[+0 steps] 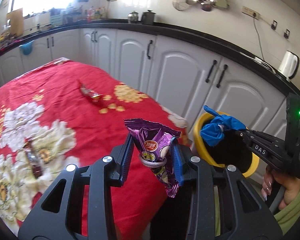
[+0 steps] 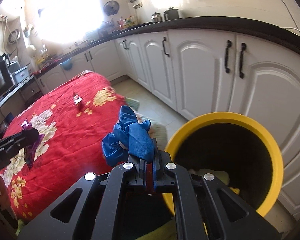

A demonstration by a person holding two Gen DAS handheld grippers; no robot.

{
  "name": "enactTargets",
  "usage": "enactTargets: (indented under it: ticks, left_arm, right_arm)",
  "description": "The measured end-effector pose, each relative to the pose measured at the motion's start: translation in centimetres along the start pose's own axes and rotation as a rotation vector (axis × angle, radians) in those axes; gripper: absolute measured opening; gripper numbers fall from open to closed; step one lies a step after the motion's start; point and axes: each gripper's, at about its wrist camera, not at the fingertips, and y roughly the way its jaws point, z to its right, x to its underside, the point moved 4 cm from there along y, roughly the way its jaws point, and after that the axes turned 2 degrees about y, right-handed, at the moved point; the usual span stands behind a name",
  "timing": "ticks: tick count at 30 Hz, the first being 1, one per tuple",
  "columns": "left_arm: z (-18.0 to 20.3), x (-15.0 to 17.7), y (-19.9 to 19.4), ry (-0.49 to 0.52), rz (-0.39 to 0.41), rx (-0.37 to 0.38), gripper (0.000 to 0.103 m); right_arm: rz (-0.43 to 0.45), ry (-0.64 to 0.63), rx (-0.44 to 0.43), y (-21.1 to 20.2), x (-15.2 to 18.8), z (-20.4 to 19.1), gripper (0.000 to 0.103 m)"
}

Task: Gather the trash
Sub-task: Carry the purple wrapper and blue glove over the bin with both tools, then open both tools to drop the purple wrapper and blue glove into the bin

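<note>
Your left gripper has its fingers pinching a purple snack wrapper, which stands nearly upright between the pads over the edge of the red floral cloth that covers the tabletop. A white band circles the wrapper's middle. Your right gripper has its fingers pressed together on a crumpled blue glove, which bunches up above the tips. The glove sits just beside the rim of the yellow bin, to its left in the right wrist view; in the left wrist view it overlaps the bin's mouth. The bin stands on the floor near the white cabinets. 2 more wrappers lie on the cloth: a red one toward the far end and a dark brown one nearer you.
</note>
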Motion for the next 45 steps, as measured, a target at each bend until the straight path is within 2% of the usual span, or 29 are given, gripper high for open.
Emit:
enactTargets:
  ticks: [14, 25, 34, 45]
  left_arm:
    - [7.2, -0.5, 2.8, 0.093, -0.014, 0.086, 0.028]
    - [12.4, -0.4, 5.0, 0.14, -0.032, 0.164, 0.028]
    - [15.5, -0.2, 7.7, 0.177, -0.063, 0.193, 0.028]
    - [17.5, 0.3, 12.1, 0.183, -0.133, 0.224, 0.028]
  right_arm:
    - [0.036, 0.098, 0.091, -2.1, 0.2, 6.7, 0.004]
    - [0.03, 0.184, 0.164, -2.7, 1.8, 12.0, 0.004]
    - [0.019, 0.247, 0.195, -2.8, 3.2, 15.5, 0.004]
    - [0.005, 0.286, 0.207, -2.5, 4.1, 17.7, 0.004]
